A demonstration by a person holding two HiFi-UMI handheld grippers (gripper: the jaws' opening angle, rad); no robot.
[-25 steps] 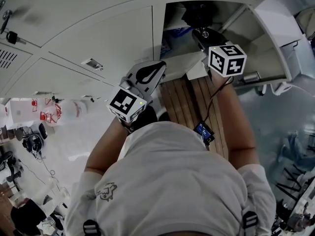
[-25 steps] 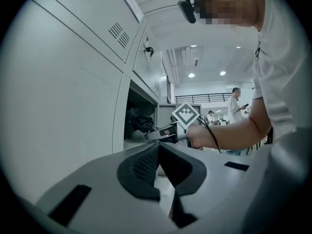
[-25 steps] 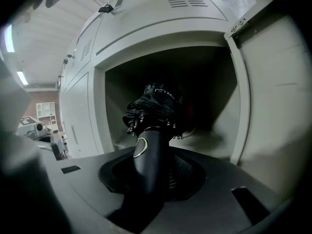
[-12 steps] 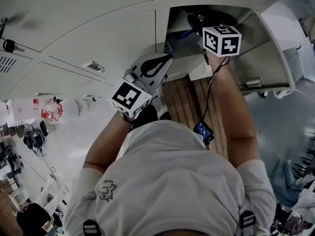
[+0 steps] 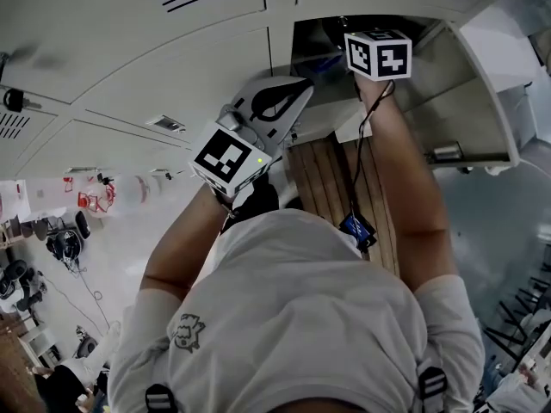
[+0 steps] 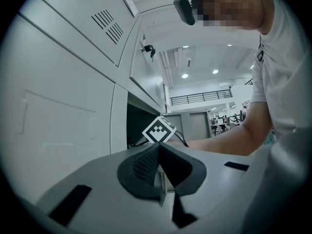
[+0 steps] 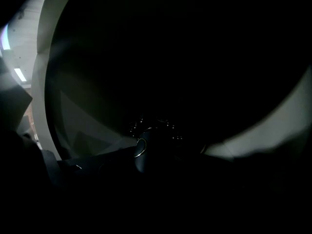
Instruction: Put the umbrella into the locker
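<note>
Left gripper point(image 6: 159, 149) fingers point(image 6: 144, 162) pressed together, empty, grey locker doors point(image 6: 63, 91) left, marker cube point(image 6: 159, 129) at dark opening point(image 6: 136, 123)

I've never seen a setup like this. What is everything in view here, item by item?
lockers: a wall of them, pale grey, across the top of the head view
open locker: one, dark inside, its door swung out to the right
key: one, dark, in a locker door at far left
wooden slats: one panel, brown, below the open locker
umbrella: one, dark with a shiny ring, inside the open locker
small device: one, blue, on a cable beside the slats
left gripper: one, grey, jaws together and empty, outside the lockers
right gripper: one, reaching into the open locker, apparently closed on the umbrella
person's shirt: one, white, with two bare arms
</note>
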